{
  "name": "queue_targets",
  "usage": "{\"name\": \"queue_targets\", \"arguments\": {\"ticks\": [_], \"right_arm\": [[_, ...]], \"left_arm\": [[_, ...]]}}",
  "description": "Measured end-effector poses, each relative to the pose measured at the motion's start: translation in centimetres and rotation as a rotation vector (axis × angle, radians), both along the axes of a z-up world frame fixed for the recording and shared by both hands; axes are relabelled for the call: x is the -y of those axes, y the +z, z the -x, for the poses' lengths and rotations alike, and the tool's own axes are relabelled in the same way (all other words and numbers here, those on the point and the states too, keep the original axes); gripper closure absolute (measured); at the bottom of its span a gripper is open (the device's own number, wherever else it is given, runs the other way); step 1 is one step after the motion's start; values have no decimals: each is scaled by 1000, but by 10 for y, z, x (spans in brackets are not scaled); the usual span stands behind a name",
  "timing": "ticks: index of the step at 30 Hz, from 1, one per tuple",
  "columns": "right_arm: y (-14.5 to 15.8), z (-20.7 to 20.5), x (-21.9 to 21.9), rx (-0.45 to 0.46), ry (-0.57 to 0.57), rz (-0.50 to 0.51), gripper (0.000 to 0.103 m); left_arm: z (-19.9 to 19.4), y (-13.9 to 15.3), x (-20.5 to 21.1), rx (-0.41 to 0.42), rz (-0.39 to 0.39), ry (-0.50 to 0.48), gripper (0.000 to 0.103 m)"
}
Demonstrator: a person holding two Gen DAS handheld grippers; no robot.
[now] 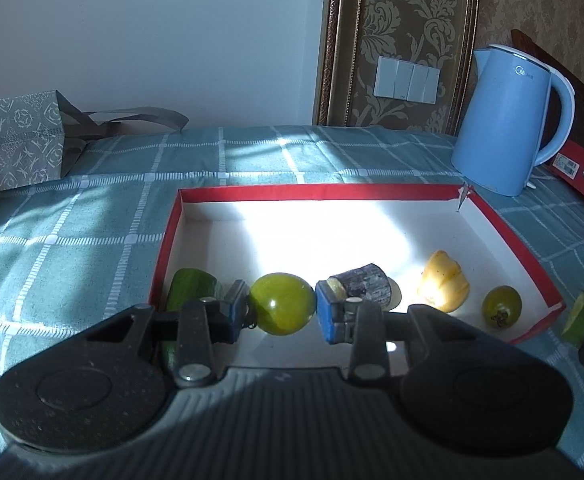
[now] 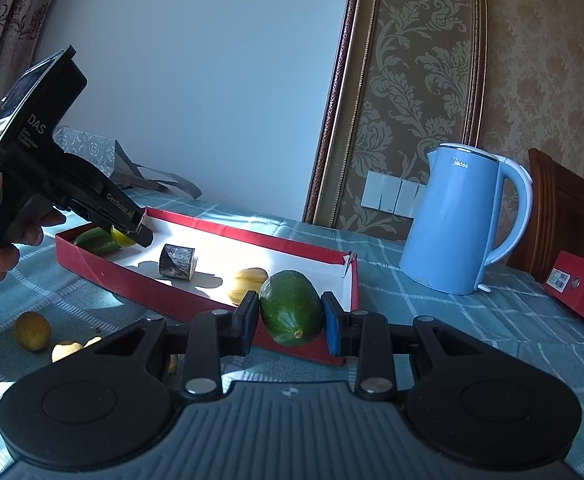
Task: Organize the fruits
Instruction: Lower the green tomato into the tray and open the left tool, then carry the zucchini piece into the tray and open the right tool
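Both grippers have a fruit, red box half filled

Left gripper (image 1: 282,307) is pinching a round green fruit (image 1: 283,303) right over the red box (image 1: 312,191); right gripper (image 2: 291,322) is clamped on a cucumber piece (image 2: 291,307) at the box's near edge. A yellow piece (image 1: 444,287), a small green fruit (image 1: 501,306) and a dark chunk (image 1: 362,283) sit inside.

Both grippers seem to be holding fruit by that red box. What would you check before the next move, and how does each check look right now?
1. Left gripper shut on the green tomato: ok.
2. Tomato over the box: ok.
3. Bare box floor to drop onto: ok.
4. Right gripper shut on the cucumber piece: ok.
5. Cucumber piece over the box: cannot tell, it sits by the near corner.
6. Kettle clear of both grippers: ok.
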State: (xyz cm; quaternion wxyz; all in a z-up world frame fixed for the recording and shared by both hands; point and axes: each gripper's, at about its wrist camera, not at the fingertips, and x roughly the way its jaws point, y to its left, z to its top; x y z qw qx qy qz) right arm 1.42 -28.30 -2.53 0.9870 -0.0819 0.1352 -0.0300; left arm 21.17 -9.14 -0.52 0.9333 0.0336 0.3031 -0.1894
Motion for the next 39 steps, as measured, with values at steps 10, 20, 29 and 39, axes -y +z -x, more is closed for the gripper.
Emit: {"name": "queue_targets", "arguments": {"ticks": [10, 20, 29, 39], "right_arm": [[0, 0, 0, -3, 2, -4, 70], [0, 0, 2, -3, 1, -13, 70], [0, 2, 1, 17, 1, -2, 70], [5, 10, 12, -3, -3, -75, 70]], "left_arm": [[-7, -9, 2, -20, 1, 6, 68], [19, 4, -21, 52, 31, 78, 58], [93, 7, -68, 77, 122, 103, 54], [147, -6, -79, 86, 114, 22, 48]]}}
